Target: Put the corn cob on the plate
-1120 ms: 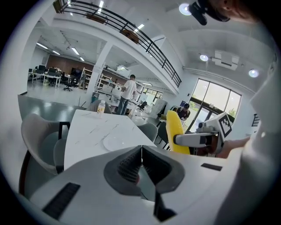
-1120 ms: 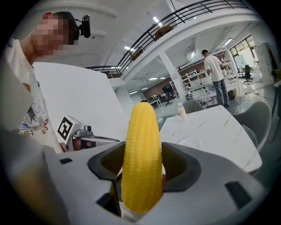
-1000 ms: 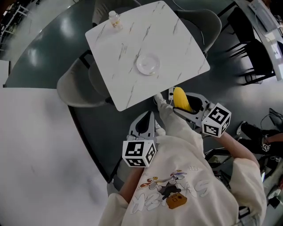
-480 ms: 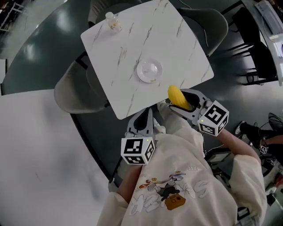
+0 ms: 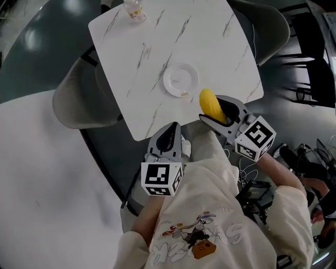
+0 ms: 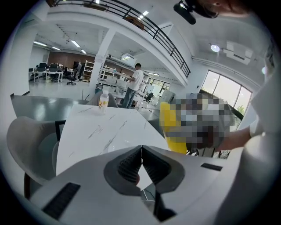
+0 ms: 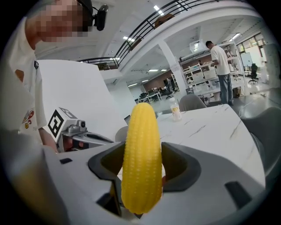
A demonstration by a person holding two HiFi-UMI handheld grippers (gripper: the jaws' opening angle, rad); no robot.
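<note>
Corn cob [image 5: 210,103] nearer plate [image 5: 180,79], fingers [image 7: 182,169] tight

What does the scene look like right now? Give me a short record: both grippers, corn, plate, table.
left gripper: shut, fingers together, nothing between them, off the table's near edge
right gripper: shut on the corn cob
corn cob: yellow, tip pointing out past the gripper, above the table's near edge, close to the plate, not on it
plate: white, empty, mid-table
table: white marble top; small bottle at far corner
task state: corn not yet placed
</note>
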